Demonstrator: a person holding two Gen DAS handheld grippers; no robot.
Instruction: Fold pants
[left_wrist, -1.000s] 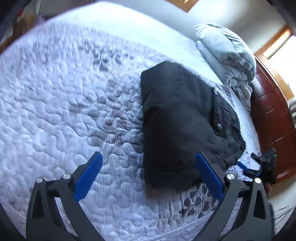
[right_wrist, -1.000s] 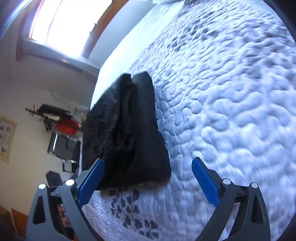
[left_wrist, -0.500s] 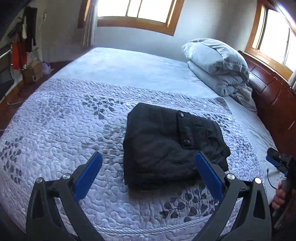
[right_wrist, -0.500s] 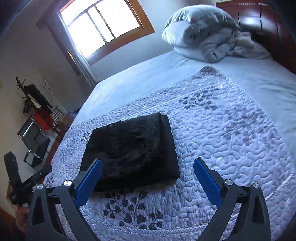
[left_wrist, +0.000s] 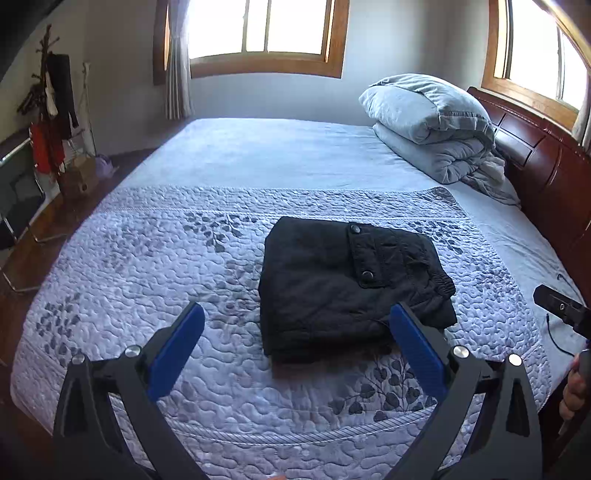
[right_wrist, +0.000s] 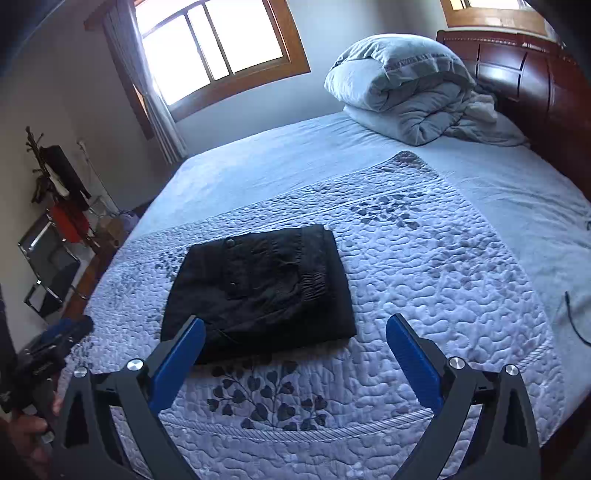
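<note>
Bed (left_wrist: 258, 155) fills most of both views: smooth pale-blue sheet at the far end, w/ a quilted lavender coverlet (left_wrist: 147, 266) over the near part, puffy pebble stitching, grey leaf prints, corded hem along the front edge. Dark red-brown wooden headboard (left_wrist: 546, 170), glossy, panelled, on the right side. Against it a bulky rolled grey-blue duvet (left_wrist: 428, 122), soft & creased, w/ crumpled fabric spilling beside it. Wood-framed windows (left_wrist: 266, 33) behind, very bright.

Pants (left_wrist: 347, 284) lie folded on the coverlet, roughly centre, near the front hem: black matte cloth, compact squarish stack, pocket flap w/ two round snaps on top, gathered elastic waistband at its right edge.

Left gripper (left_wrist: 295, 343) hangs in front of the pants, not touching; black frame, flat blue pads, jaws spread wide, nothing between them. Right gripper (right_wrist: 295, 350) same build, jaws likewise spread & empty, just short of the stack's near edge
</note>
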